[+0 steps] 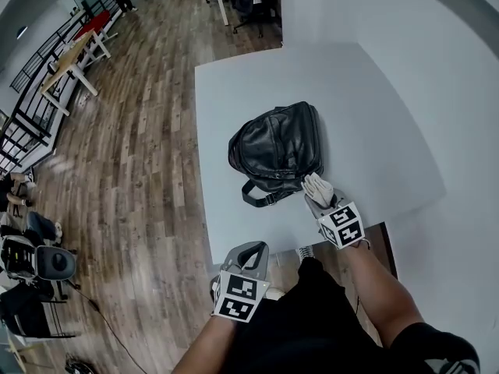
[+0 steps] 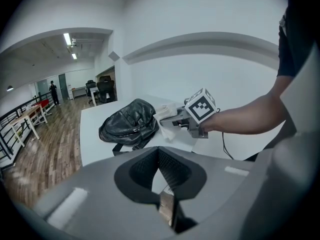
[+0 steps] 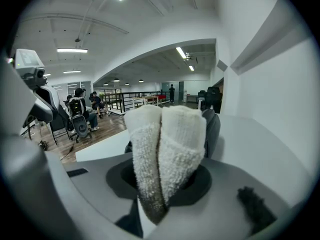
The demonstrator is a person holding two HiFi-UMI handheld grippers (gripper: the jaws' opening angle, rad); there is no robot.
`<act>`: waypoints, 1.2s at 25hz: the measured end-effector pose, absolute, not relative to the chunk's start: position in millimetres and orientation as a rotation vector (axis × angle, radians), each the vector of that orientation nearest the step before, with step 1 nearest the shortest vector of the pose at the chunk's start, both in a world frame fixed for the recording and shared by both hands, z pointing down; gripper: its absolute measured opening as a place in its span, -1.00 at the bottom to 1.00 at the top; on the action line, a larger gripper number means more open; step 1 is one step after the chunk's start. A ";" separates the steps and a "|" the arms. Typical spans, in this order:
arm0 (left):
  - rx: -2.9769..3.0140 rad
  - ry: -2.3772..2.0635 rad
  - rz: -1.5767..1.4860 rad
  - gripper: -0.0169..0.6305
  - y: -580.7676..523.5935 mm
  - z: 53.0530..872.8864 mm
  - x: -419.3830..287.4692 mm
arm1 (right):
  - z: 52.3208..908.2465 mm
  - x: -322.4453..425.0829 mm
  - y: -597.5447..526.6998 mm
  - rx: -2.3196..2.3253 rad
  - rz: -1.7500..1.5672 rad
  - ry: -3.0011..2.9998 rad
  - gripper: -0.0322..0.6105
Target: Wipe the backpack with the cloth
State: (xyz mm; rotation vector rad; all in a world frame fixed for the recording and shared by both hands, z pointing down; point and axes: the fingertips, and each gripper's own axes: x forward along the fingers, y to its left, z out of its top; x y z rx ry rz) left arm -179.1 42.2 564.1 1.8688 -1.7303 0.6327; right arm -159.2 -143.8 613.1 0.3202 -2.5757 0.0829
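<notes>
The right gripper (image 1: 316, 199) clamps a folded white terry cloth (image 1: 317, 186) beside the black leather backpack (image 1: 277, 146) lying on the white table (image 1: 374, 131). The left gripper (image 1: 248, 257) is pinched together and empty, held back near the table's edge.

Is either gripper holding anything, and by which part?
The right gripper holds the folded white cloth, clamped at its near end, the rest sticking out. The left gripper holds nothing.
</notes>
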 end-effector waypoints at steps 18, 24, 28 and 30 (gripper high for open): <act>1.837 -1.824 0.548 -0.93 44.3 551.3 -194.6 | 573.0 -165.3 -137.9 0.304 0.140 -2.646 -0.59; 1.824 -1.948 0.452 -0.93 16.8 527.8 -219.3 | 535.8 -177.0 -154.4 0.254 0.152 -2.712 -0.59; 1.801 -1.998 0.408 -0.93 -1.1 520.9 -230.9 | 510.4 -204.5 -169.0 0.202 0.158 -2.760 -0.59; 1.791 -2.024 0.377 -0.93 -8.2 519.5 -235.3 | 501.5 -222.2 -174.8 0.168 0.149 -2.779 -0.59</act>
